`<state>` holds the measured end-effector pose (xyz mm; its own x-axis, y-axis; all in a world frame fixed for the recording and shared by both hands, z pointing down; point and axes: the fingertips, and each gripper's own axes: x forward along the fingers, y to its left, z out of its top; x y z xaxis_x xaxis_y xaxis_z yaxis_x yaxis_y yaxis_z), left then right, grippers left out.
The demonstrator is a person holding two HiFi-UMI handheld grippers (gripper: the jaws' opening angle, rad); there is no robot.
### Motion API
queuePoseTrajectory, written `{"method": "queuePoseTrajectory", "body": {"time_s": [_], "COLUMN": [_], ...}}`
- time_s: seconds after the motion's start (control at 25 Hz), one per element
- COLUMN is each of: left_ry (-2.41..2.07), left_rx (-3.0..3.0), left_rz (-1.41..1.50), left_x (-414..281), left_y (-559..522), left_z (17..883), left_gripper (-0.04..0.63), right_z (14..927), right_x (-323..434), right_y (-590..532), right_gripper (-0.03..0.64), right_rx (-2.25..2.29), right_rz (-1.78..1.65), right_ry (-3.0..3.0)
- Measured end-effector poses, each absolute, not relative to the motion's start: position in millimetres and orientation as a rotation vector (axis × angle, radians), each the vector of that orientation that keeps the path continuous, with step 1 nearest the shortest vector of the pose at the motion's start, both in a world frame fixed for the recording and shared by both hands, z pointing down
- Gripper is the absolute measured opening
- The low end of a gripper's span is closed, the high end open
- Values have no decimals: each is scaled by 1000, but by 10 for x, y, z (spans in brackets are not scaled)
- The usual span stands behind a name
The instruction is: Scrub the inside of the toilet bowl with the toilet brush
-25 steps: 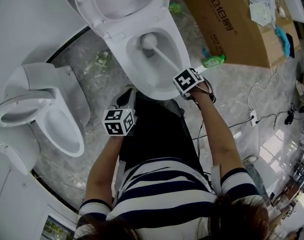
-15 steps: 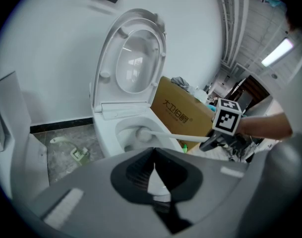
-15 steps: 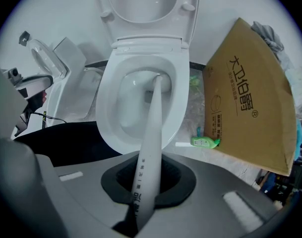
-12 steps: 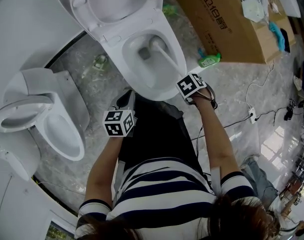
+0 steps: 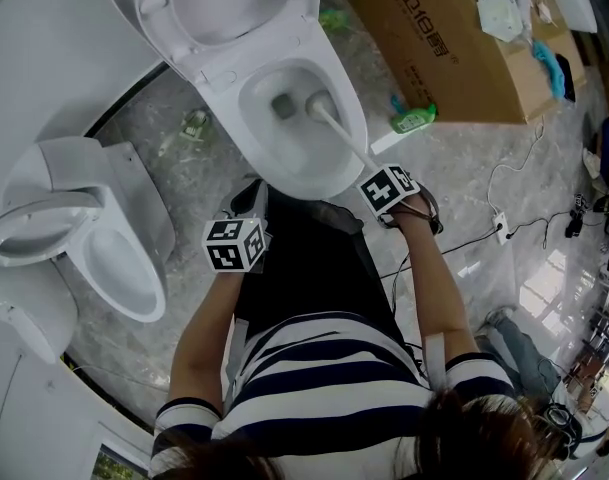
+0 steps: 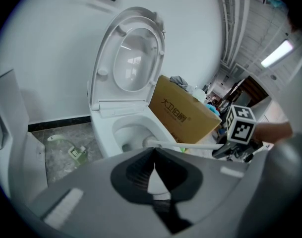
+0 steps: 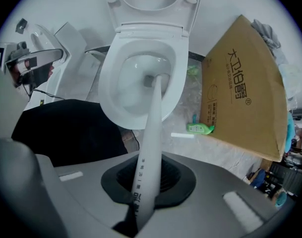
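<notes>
The open white toilet bowl [image 5: 356,128] stands ahead of me with its lid up. A white toilet brush runs down into it, its handle [image 5: 346,138] slanting from my right gripper [image 5: 376,175] to the brush head [image 5: 319,103] near the drain. Looking along the right gripper [image 7: 145,195], I see it shut on the brush handle [image 7: 151,143], and the head [image 7: 158,79] rests against the bowl's inner wall [image 7: 126,90]. My left gripper [image 5: 246,208] hovers over the dark-clothed lap, short of the bowl; it is shut [image 6: 153,166] on nothing.
A second white toilet [image 5: 104,238] stands at the left. A large cardboard box [image 5: 434,38] sits to the right, with a green bottle [image 5: 412,118] at its foot. Another bottle [image 5: 194,123] lies left of the bowl. Cables [image 5: 504,218] trail over the marble floor.
The right gripper has drawn back toward the person, and the brush head has slid to the right inside the bowl. The left gripper has stayed put.
</notes>
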<state>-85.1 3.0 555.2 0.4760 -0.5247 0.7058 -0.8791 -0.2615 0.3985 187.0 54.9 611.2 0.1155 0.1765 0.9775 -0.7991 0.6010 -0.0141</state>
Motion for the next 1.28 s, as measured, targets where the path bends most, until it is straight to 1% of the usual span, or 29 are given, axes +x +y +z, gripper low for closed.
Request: {"method": "queuePoseTrajectory", "body": {"time_s": [0.72,1.28], "left_ry": [-1076,-1094], "left_rx": [1996,1994], "left_rz": [616,618], "left_x": [-607,-638], "left_y": [118,116], "left_z": [5545,5521], "left_gripper": [0,0], "right_z": [5890,5851], "right_x": [2173,1953], "right_y": [896,1251], "right_gripper": [23,23], "right_rx": [398,259], "right_rz": [666,793], "right_ry": [-1176,-1240]}}
